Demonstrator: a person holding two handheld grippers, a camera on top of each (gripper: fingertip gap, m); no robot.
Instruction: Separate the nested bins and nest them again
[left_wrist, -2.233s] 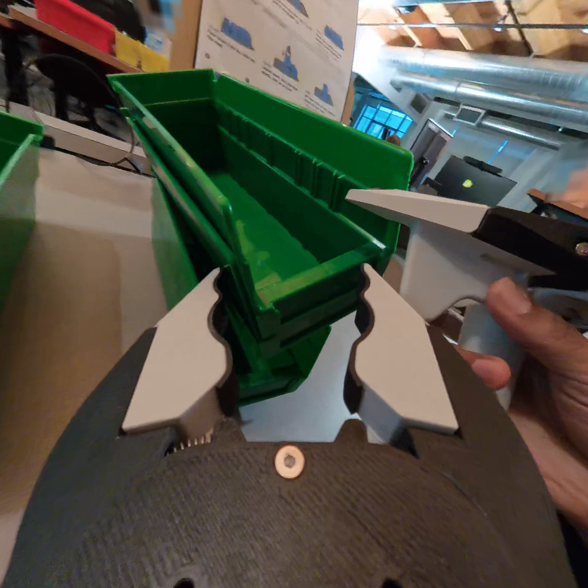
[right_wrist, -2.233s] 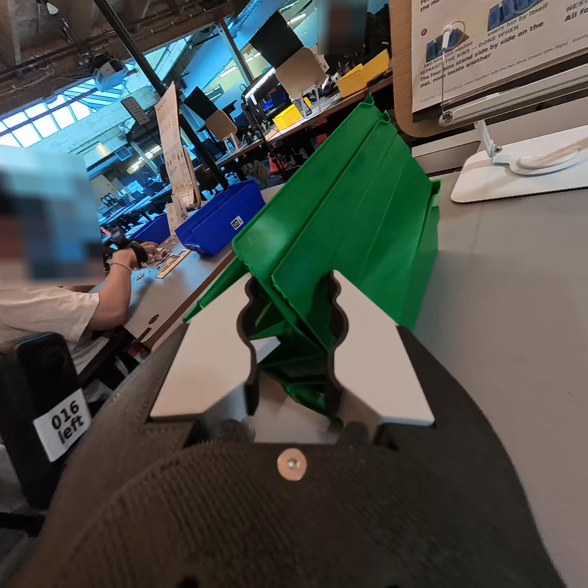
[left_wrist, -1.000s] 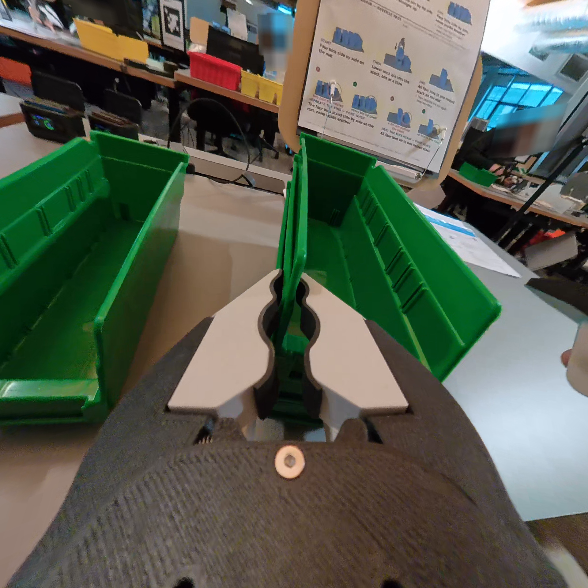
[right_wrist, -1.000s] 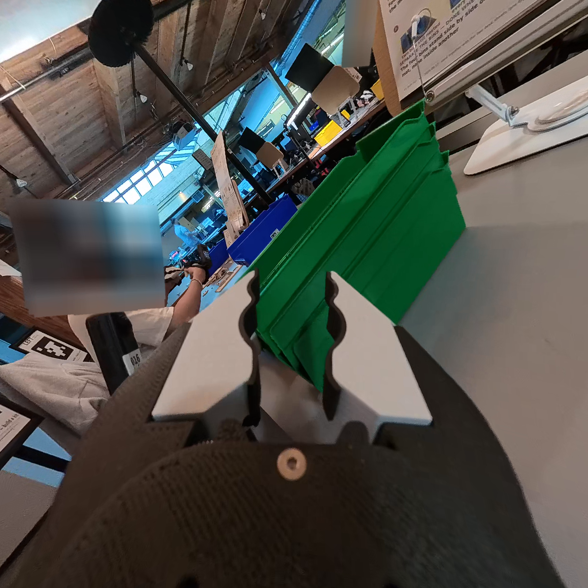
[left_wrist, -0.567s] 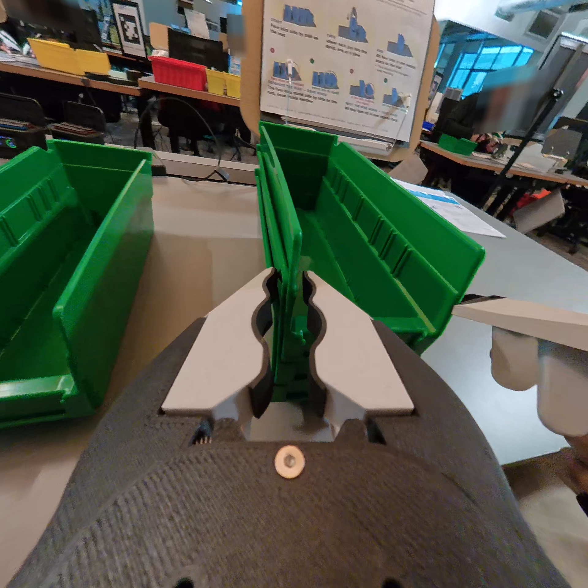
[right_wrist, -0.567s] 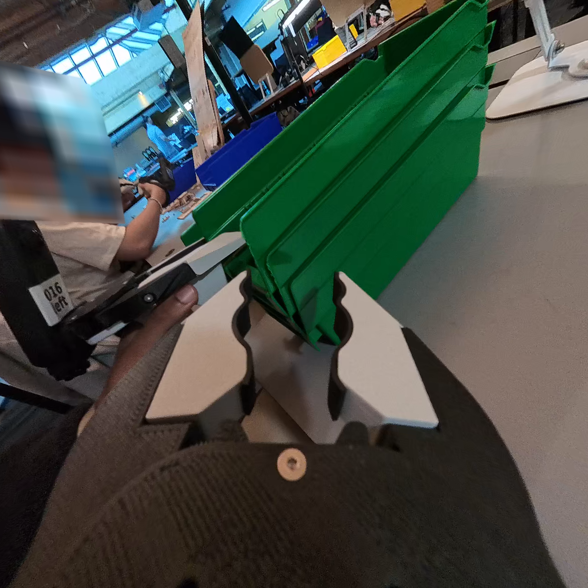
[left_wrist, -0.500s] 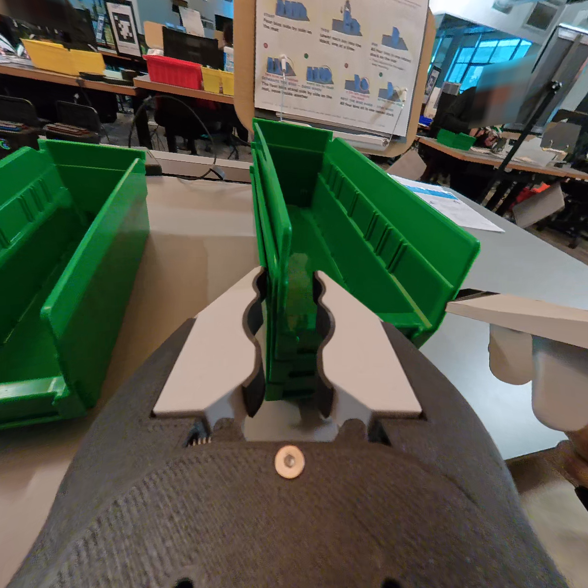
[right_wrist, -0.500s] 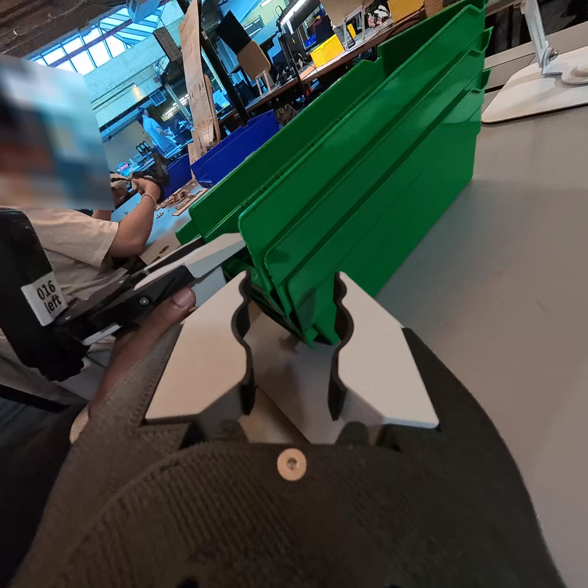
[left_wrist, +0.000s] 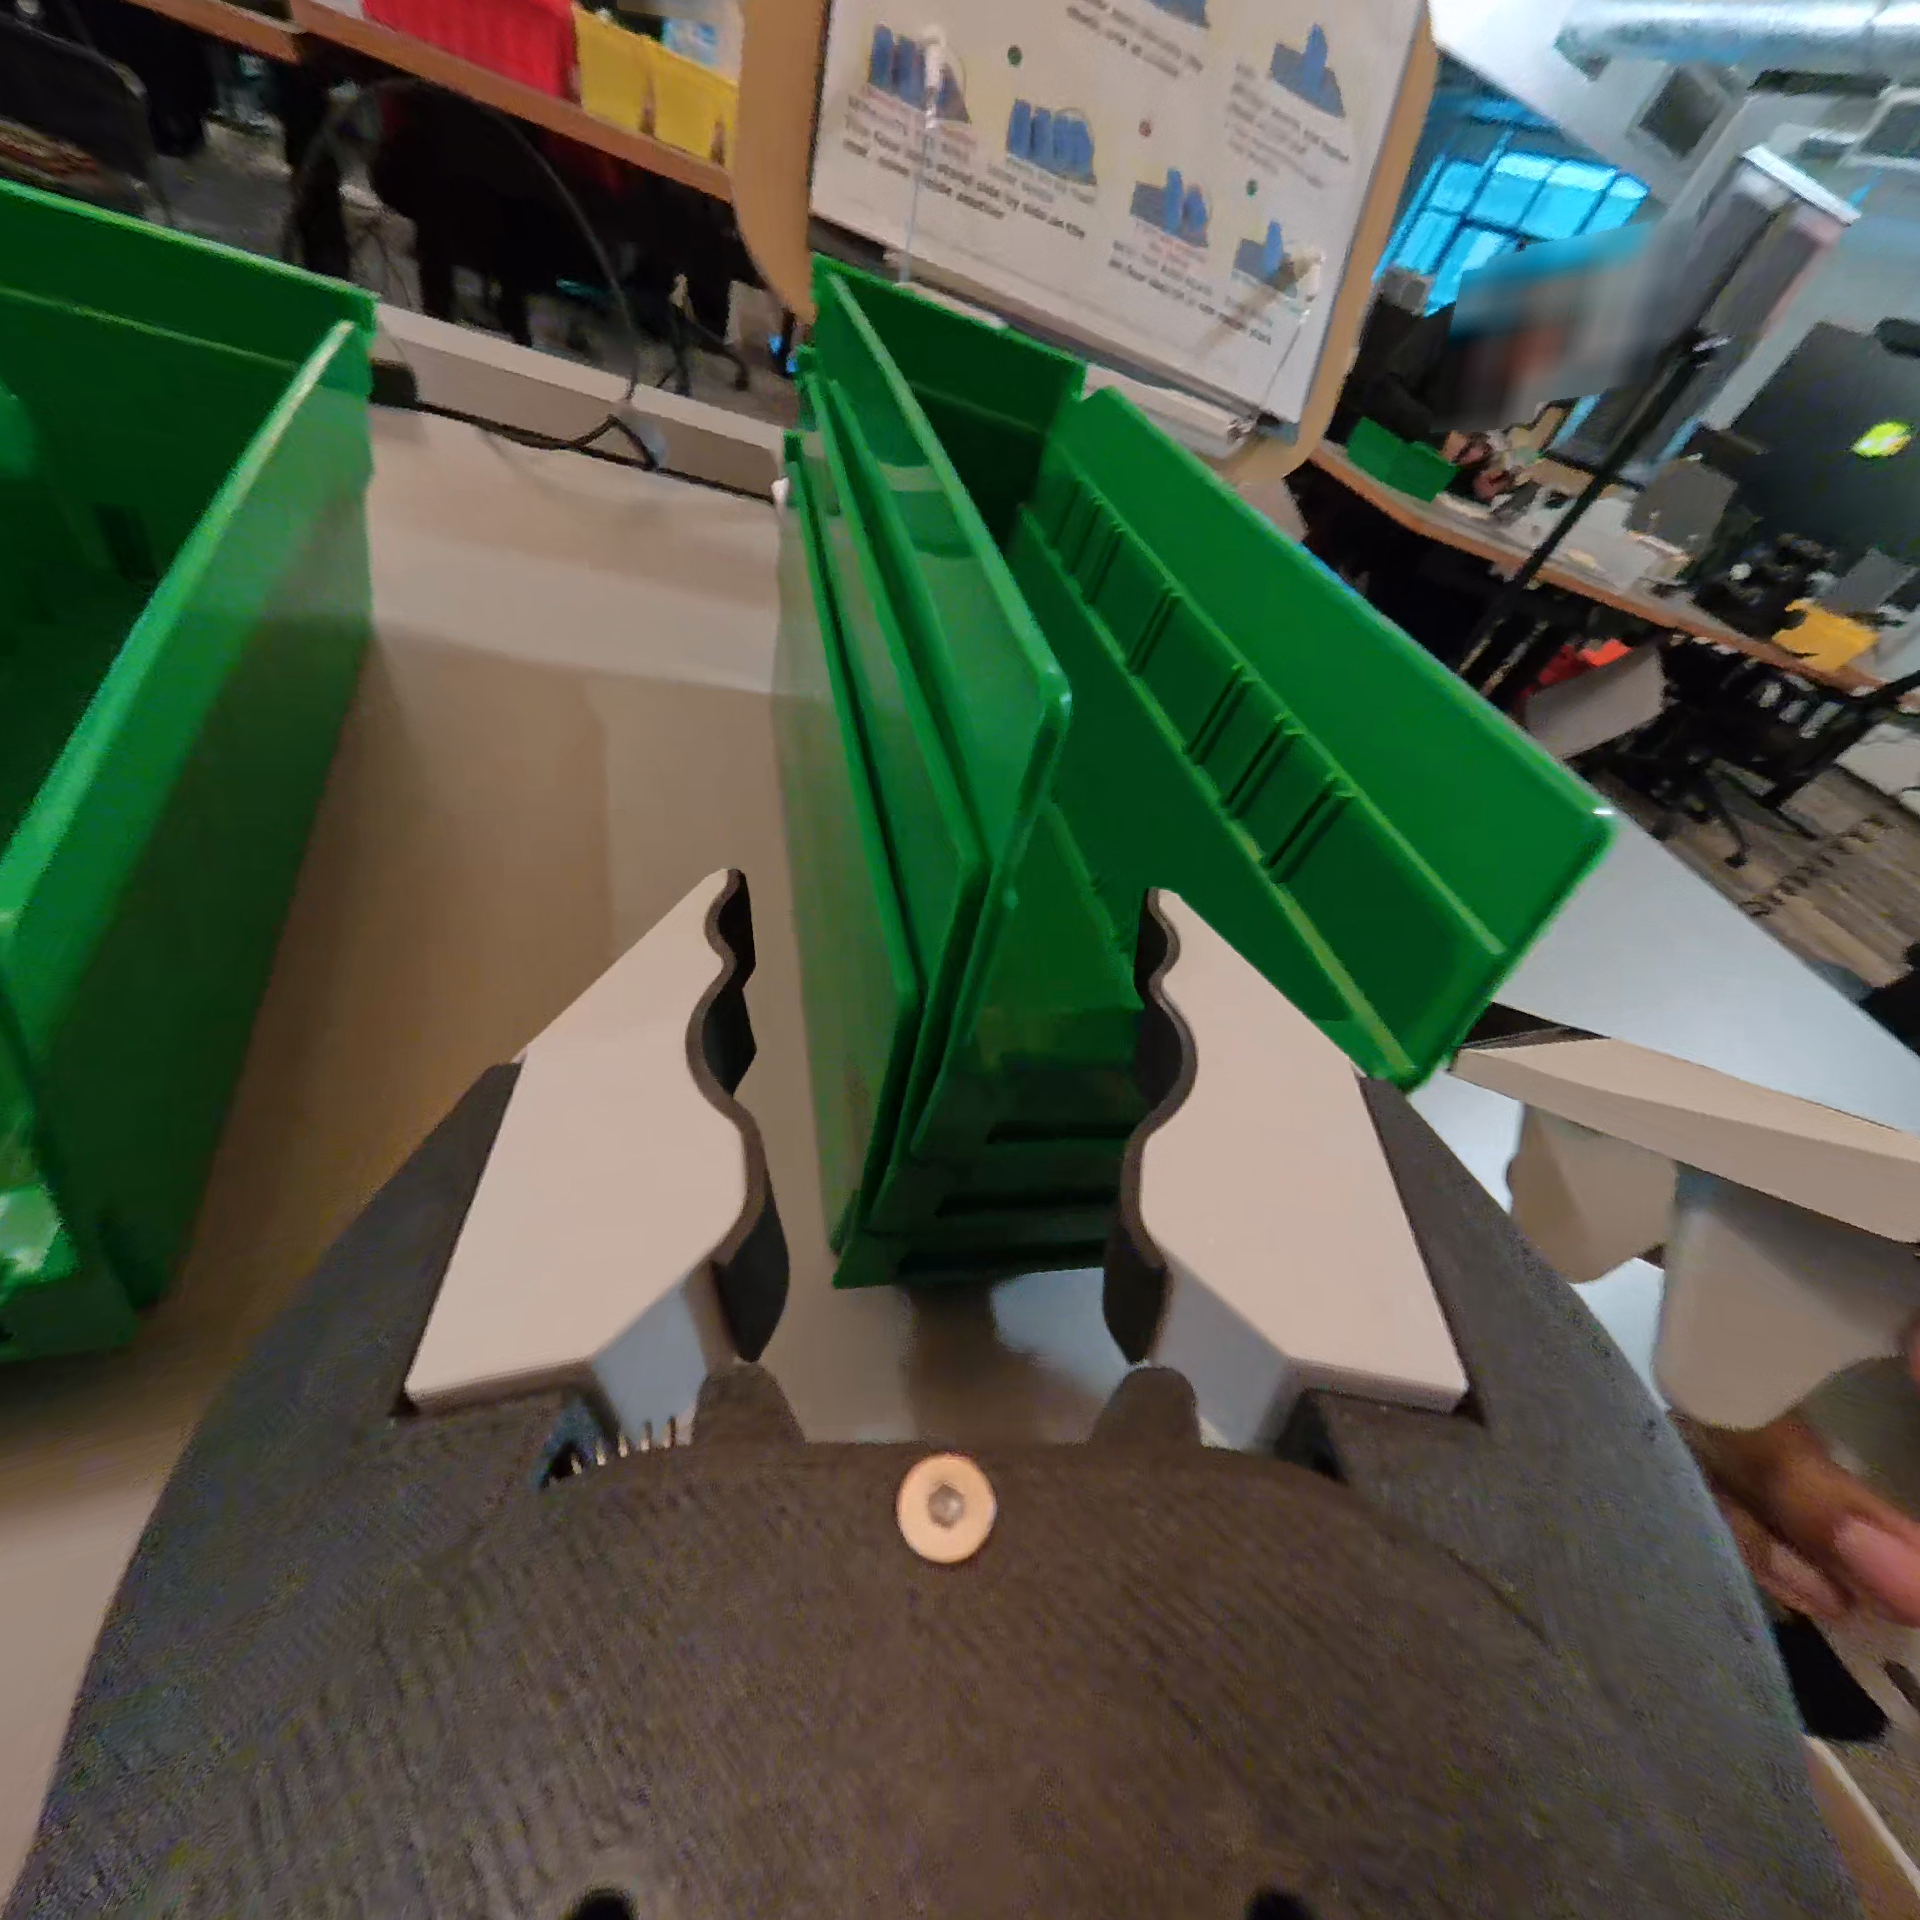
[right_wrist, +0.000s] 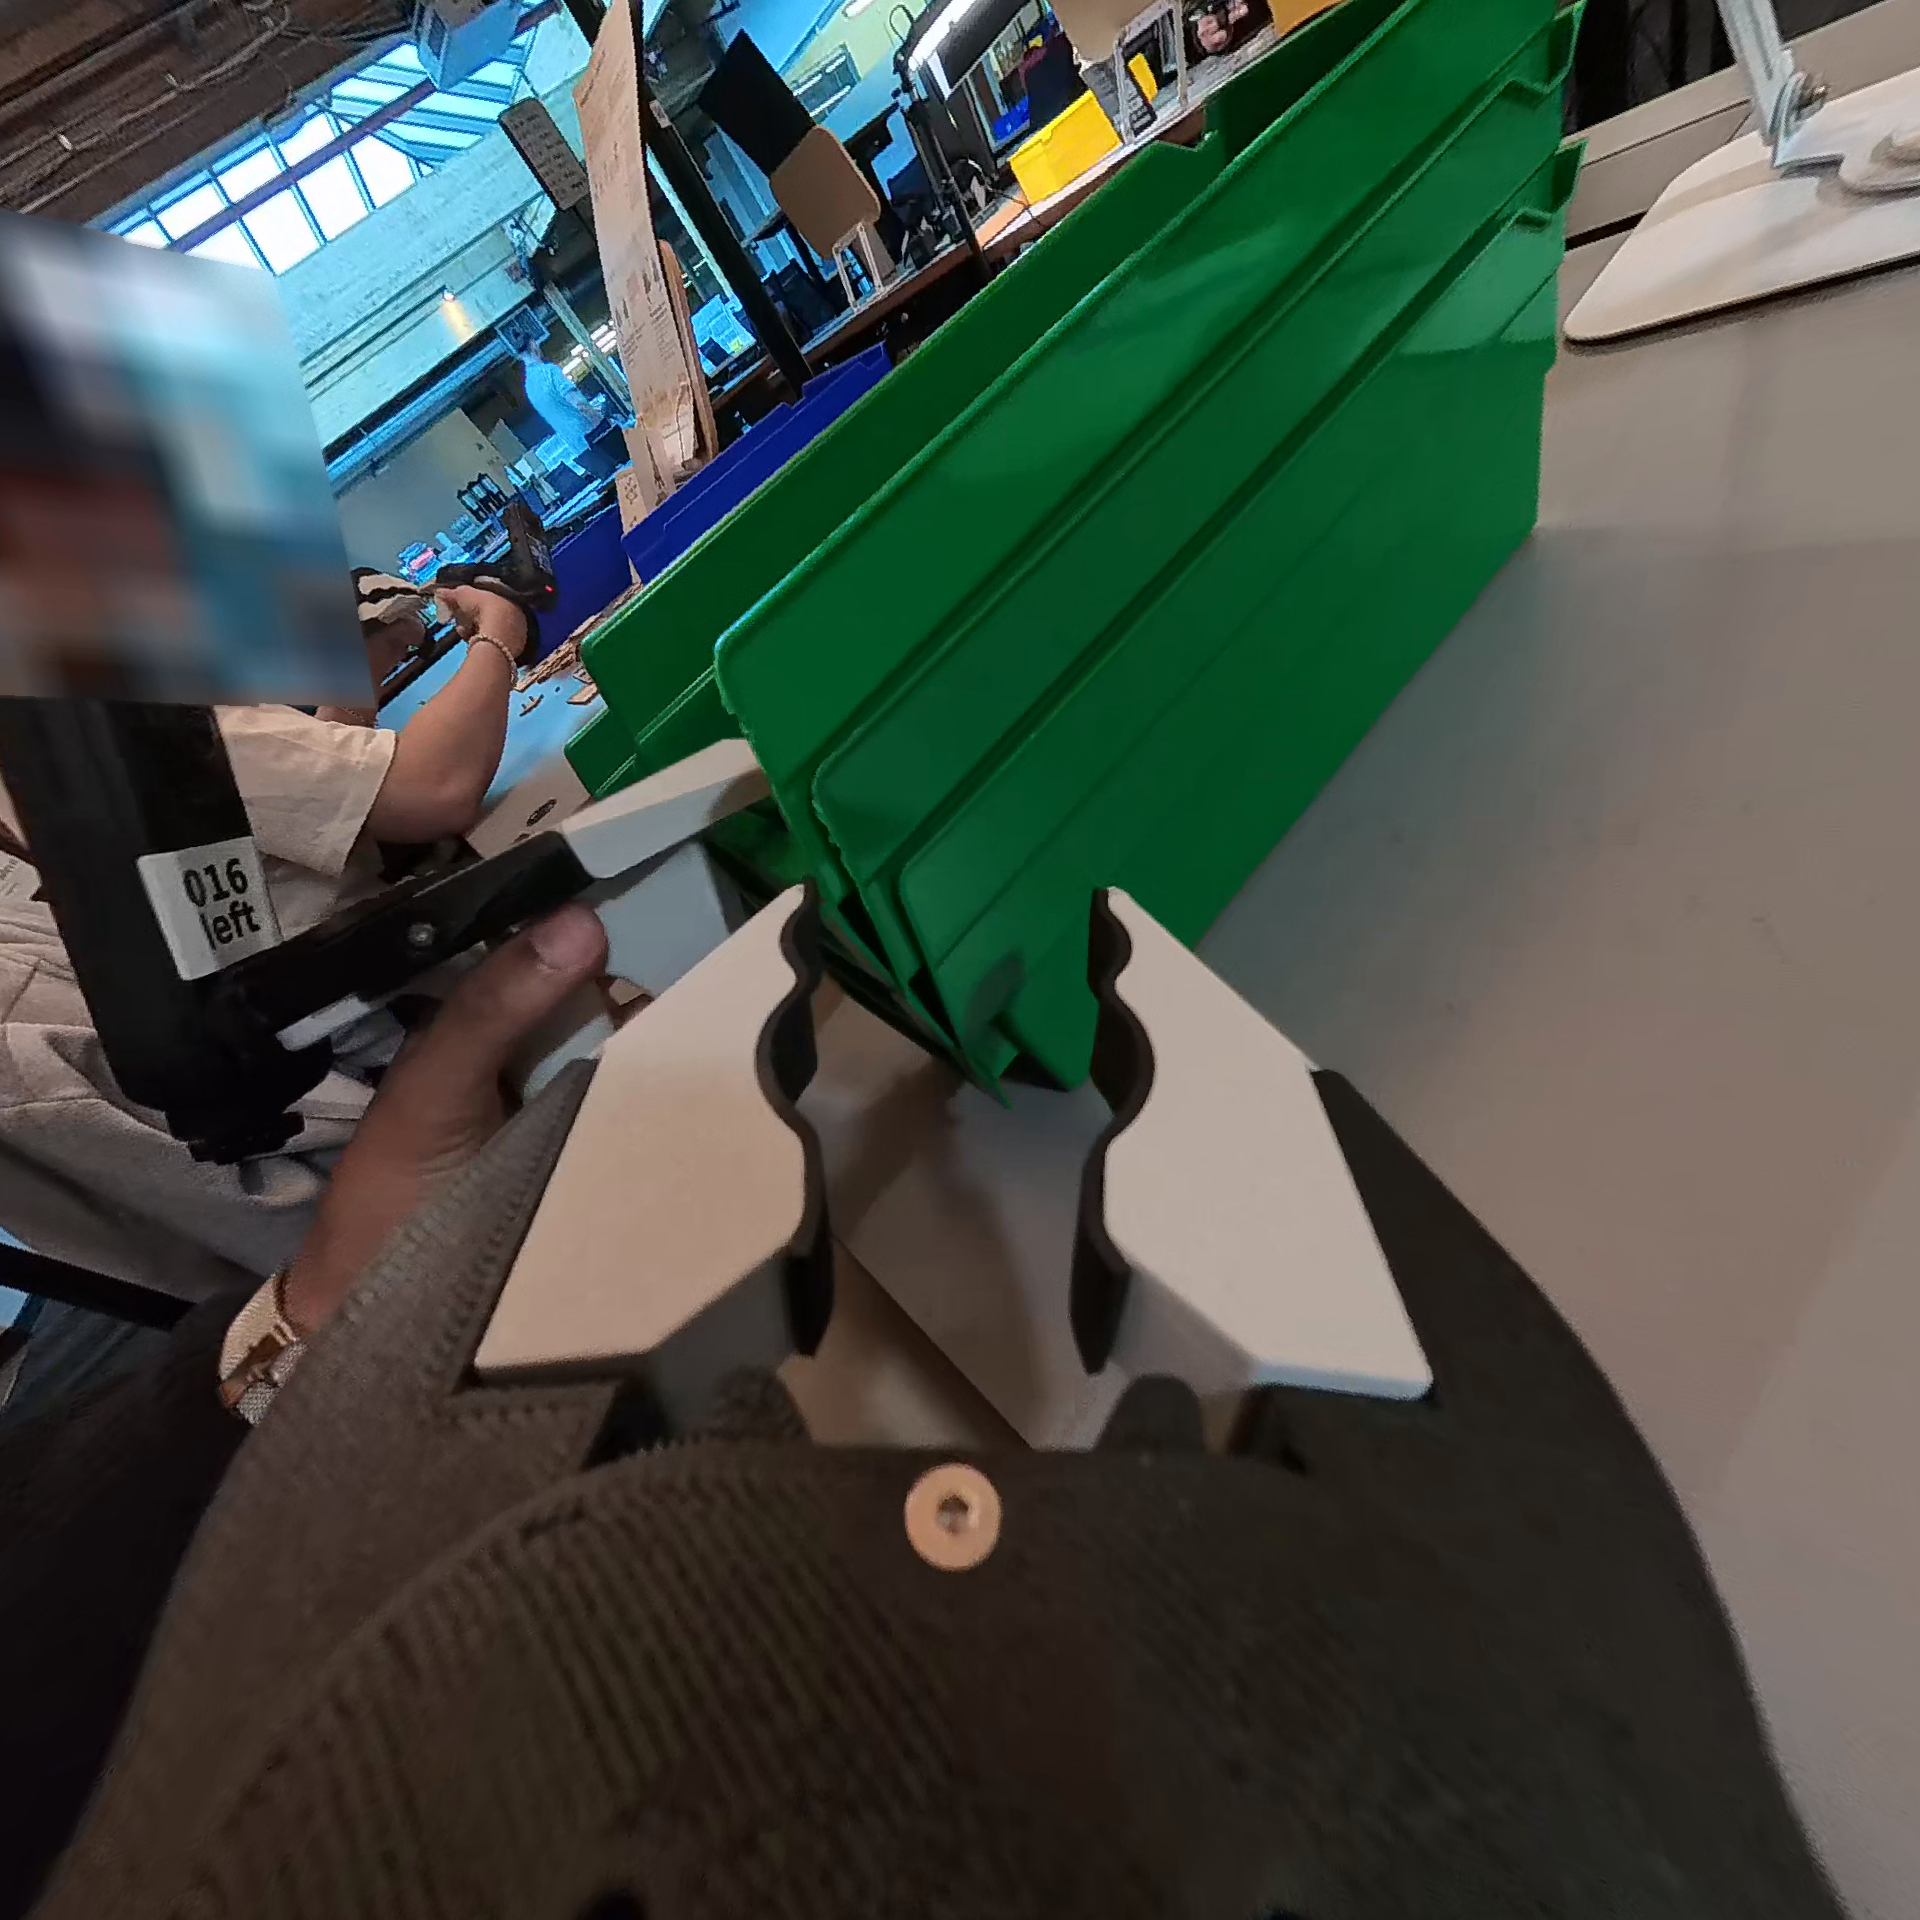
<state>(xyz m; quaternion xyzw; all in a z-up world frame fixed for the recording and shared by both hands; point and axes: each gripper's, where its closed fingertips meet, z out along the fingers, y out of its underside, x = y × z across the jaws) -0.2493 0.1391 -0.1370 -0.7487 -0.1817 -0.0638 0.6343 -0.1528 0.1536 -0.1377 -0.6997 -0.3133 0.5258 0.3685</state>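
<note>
Both my grippers stand spread: left gripper (left_wrist: 940, 1049) straddles the near end of the nested green bins (left_wrist: 935, 727) without pinching, right gripper (right_wrist: 951, 1029) likewise by their near corner (right_wrist: 1195, 623). Farther left on the table (left_wrist: 540, 707) sits a separate green bin (left_wrist: 187, 675).

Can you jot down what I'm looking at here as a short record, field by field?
Setting: grey table in a busy workshop
Main item: stack of nested green bins, three at least by their rims
Other item: separate green bin to the stack's left
Left gripper: open, fingers either side of the stack's near left corner
Right gripper: open, at the stack's near right corner
Backdrop: instruction poster behind the bins
</note>
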